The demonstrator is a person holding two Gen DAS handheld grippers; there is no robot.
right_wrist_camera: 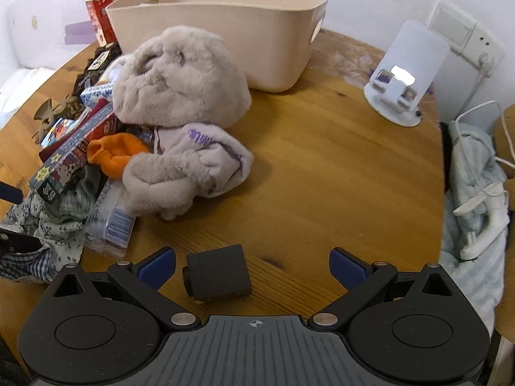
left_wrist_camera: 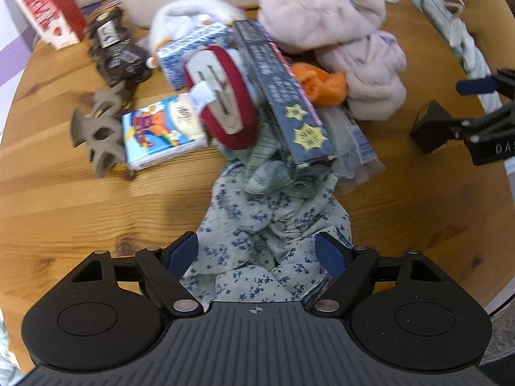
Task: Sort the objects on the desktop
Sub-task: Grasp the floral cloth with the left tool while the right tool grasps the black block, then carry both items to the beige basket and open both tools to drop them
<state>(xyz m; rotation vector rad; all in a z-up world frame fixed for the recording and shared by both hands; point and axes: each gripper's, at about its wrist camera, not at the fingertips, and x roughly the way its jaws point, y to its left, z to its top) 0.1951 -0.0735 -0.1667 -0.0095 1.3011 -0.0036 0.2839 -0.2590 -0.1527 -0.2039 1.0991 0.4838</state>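
A heap of objects lies on the round wooden table (left_wrist_camera: 64, 199). My left gripper (left_wrist_camera: 257, 251) is open, its blue pads on either side of a pale floral cloth (left_wrist_camera: 273, 225) at the heap's near end. On the heap lie a red slipper (left_wrist_camera: 225, 96), a long dark box (left_wrist_camera: 283, 96), an orange cloth (left_wrist_camera: 322, 83) and grey plush items (left_wrist_camera: 322, 6). My right gripper (right_wrist_camera: 252, 265) is open over a small black block (right_wrist_camera: 219, 273) on the table; it touches neither pad. The block also shows in the left wrist view (left_wrist_camera: 431, 125).
A beige bin (right_wrist_camera: 225, 22) stands at the back of the table. A red carton (left_wrist_camera: 45, 6), a dark packet (left_wrist_camera: 116, 51), a grey star-shaped piece (left_wrist_camera: 99, 132) and a picture booklet (left_wrist_camera: 161, 128) lie left. A white stand (right_wrist_camera: 405, 74) sits at the right.
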